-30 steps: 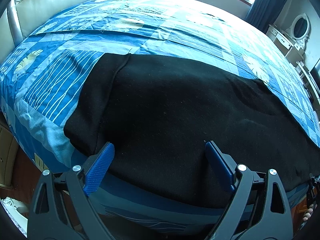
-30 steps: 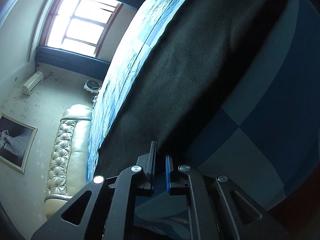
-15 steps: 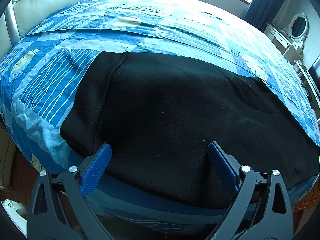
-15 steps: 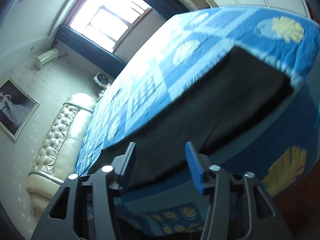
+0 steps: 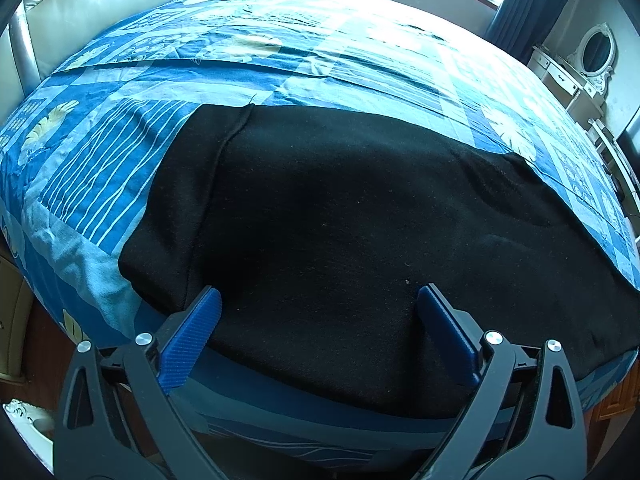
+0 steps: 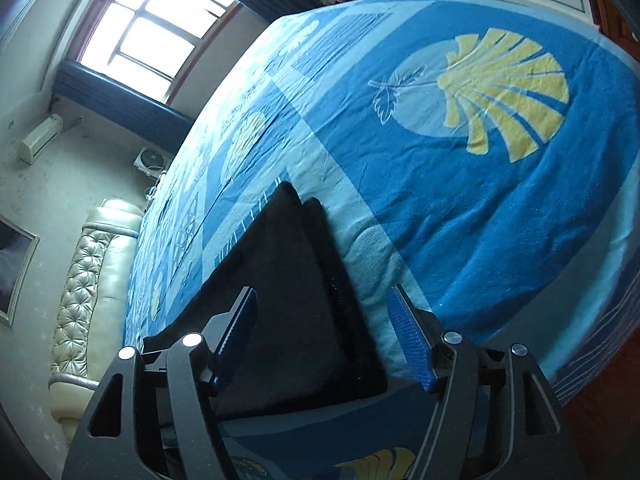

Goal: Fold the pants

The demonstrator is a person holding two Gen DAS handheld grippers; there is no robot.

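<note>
Black pants (image 5: 340,220) lie flat along the near edge of a bed with a blue patterned cover (image 5: 280,60). My left gripper (image 5: 318,304) hovers over their near edge, jaws wide open, blue pads apart and nothing pinched. In the right wrist view the pants (image 6: 288,288) show a narrow end where two layers (image 6: 316,216) lie stacked. My right gripper (image 6: 324,308) is above that end with its jaws opening. The cloth lies between and below the pads (image 6: 408,340), which do not press on it.
A cream padded headboard (image 5: 92,12) stands at the far left. A window with dark curtains (image 6: 132,48) lies beyond the bed. A white dressing table with an oval mirror (image 5: 592,56) stands on the right. Wooden floor (image 5: 36,344) shows below the bed's edge.
My right gripper was shut at the pants' near edge; it has opened and swept along the bed to the pants' narrow end. The left gripper has stayed put and open.
</note>
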